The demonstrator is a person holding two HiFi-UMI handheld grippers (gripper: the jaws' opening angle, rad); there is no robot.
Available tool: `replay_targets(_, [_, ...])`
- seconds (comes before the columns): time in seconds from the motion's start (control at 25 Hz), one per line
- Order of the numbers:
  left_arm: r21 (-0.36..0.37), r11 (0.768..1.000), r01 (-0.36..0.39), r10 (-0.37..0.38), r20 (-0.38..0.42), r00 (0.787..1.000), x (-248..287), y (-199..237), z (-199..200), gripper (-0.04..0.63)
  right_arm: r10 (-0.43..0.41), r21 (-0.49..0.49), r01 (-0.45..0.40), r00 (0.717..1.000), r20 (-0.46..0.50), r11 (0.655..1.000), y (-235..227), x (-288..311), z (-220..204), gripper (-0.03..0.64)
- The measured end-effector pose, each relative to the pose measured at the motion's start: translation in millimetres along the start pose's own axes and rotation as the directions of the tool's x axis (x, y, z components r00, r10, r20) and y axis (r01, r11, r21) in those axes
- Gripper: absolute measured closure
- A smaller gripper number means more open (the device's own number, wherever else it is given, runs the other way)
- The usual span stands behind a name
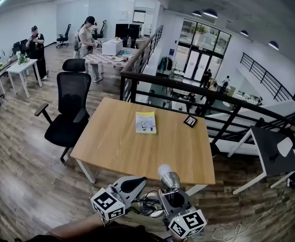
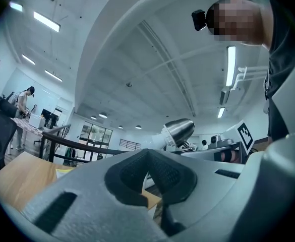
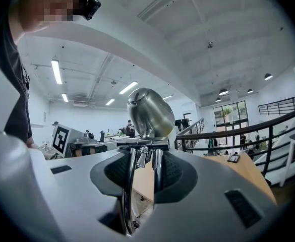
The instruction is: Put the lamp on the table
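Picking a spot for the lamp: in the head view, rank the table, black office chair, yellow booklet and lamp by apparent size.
1. table
2. black office chair
3. yellow booklet and lamp: they look about alike, and the lamp is nearer the camera, so I won't rank them.

Book (image 1: 145,122) mid-table (image 1: 112,145), small flat item (image 1: 190,121) toward far right corner, chair (image 1: 69,110) left, railing (image 1: 187,87) behind; lamp (image 1: 168,178) in right tool (image 1: 172,194) before near edge, left tool (image 1: 138,181) beside.
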State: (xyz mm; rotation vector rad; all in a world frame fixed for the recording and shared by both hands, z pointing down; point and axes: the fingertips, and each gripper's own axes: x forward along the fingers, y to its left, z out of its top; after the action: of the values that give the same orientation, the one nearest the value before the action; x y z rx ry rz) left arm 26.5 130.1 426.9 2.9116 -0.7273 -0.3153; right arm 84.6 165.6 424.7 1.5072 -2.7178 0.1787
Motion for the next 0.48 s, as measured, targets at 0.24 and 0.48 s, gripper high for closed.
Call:
replay_targets(0.24, [0.008,1.000,-0.004,0.004,0.016,1.000,41,-12,-6,0.586,0.011,-0.021,-0.011,1.000,-0.006,1.000,-43,-4,9,0.508])
replay_targets(0.48, [-0.005,1.000,-0.001,0.001,-0.001,1.000,72,-11,-16,0.587,-0.006,-0.001,0.006,1.000,0.002,1.000,-77,-10,8,0.508])
